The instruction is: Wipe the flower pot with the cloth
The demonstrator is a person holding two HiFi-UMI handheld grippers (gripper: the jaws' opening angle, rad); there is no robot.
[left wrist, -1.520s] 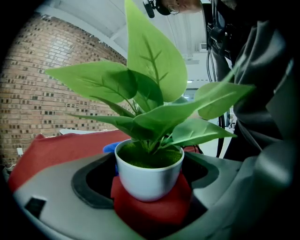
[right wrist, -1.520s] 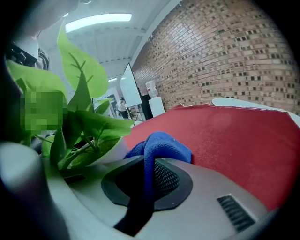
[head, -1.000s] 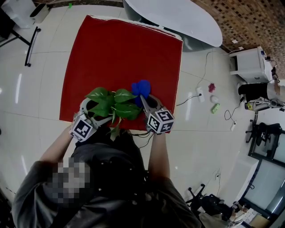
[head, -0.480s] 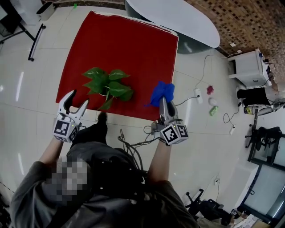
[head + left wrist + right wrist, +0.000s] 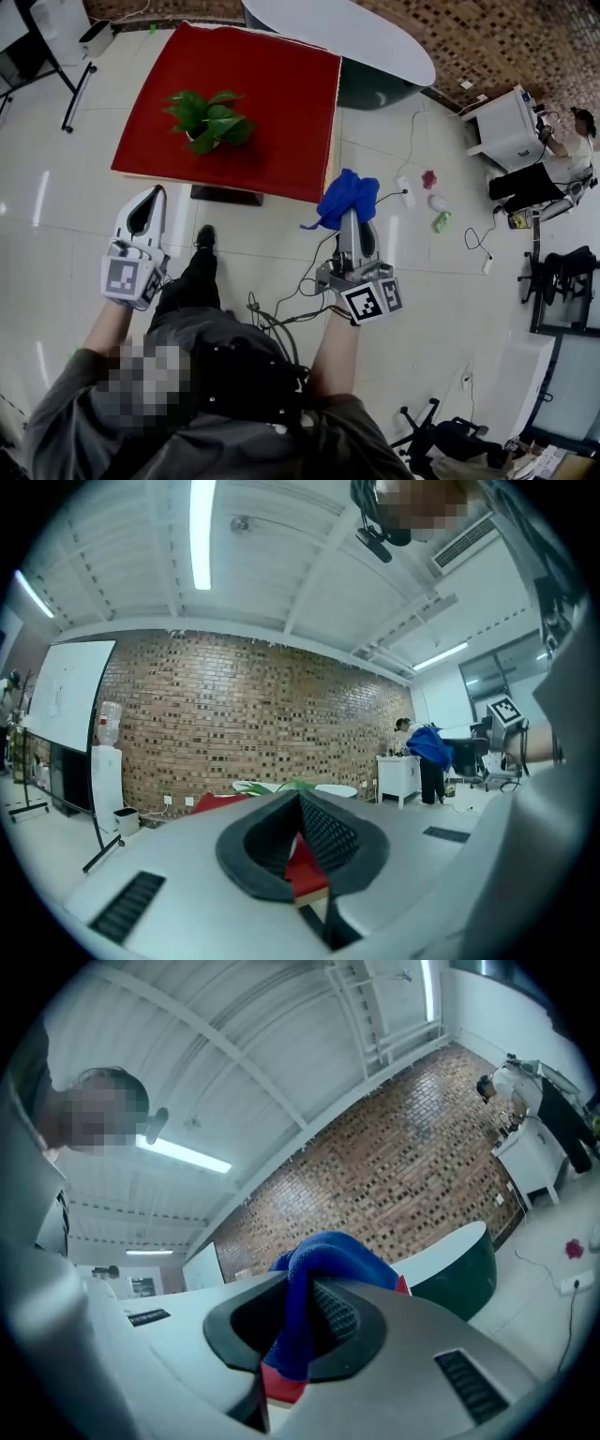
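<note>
The flower pot (image 5: 199,141) stands upright on the red worktop (image 5: 281,103), towards its near-left part and well apart from both tools, its wall mostly hidden under the leaves (image 5: 208,111). We judge it rigid and fairly light, top-heavy with foliage and easy to tip. It should be steadied at the rim or wall below the leaves, which look tender and would bruise under a pinch. The left tool (image 5: 154,193) hangs over the floor with its jaws pressed together. They have just been closing, and nothing is between them. The right tool (image 5: 350,217) pinches the blue cloth (image 5: 347,195), also off the worktop. The cloth looks soft, limp and bunched, so we expect it to drape and follow the pot's curve readily.
</note>
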